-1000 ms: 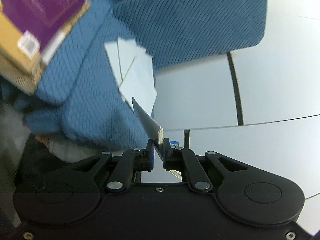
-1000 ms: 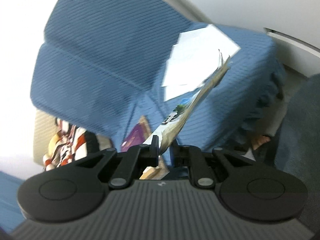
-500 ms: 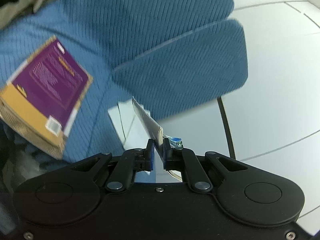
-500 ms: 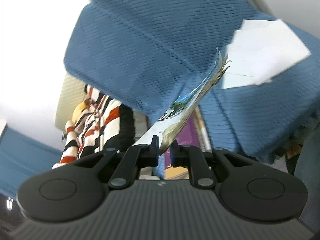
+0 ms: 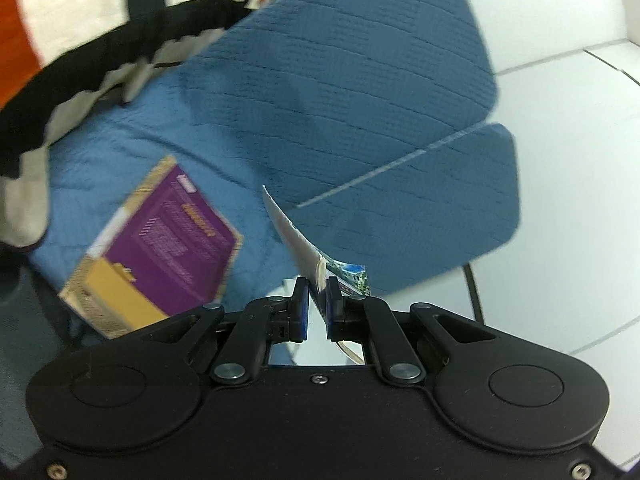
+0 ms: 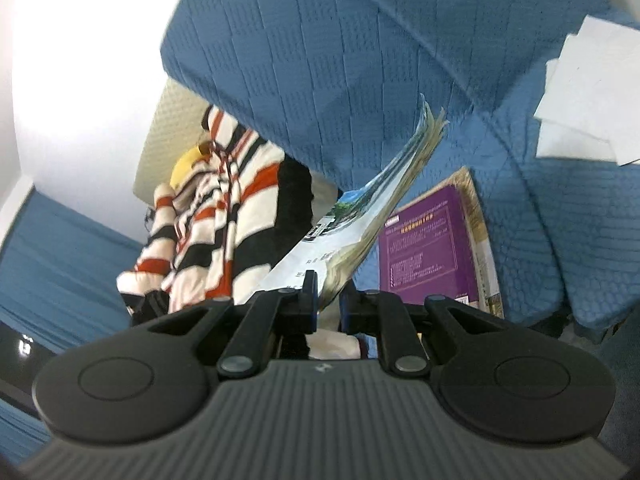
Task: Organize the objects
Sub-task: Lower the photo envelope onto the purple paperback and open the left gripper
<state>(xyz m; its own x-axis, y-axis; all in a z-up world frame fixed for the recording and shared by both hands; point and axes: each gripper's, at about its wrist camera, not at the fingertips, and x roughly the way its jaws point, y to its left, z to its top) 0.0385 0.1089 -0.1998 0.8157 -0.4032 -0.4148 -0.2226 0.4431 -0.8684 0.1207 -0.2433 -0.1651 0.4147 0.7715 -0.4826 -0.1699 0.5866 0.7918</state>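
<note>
Blue quilted sofa cushions (image 5: 340, 80) fill both views, with pale floor tiles (image 5: 568, 200) to the right in the left wrist view only; at its far left a striped orange, white and black garment (image 5: 60, 40) lies blurred across the top corner; next comes a purple box (image 5: 160, 244) lying on the seat; then the left gripper (image 5: 317, 292), clamped on the spine edge of a thin magazine (image 5: 296, 240) that rises edge-on from its jaws. The right wrist view shows bright white wall at its left, a blue curtain-like surface (image 6: 60, 260) below; the striped garment (image 6: 216, 216) is draped over something yellow (image 6: 186, 164); the right gripper (image 6: 328, 292) is clenched on the same magazine (image 6: 372, 208), whose printed cover and fanned pages show here; the purple box (image 6: 428, 248) stands just beside it; loose white papers (image 6: 592, 92), unseen from the left wrist, lie on the cushion at far right.
</note>
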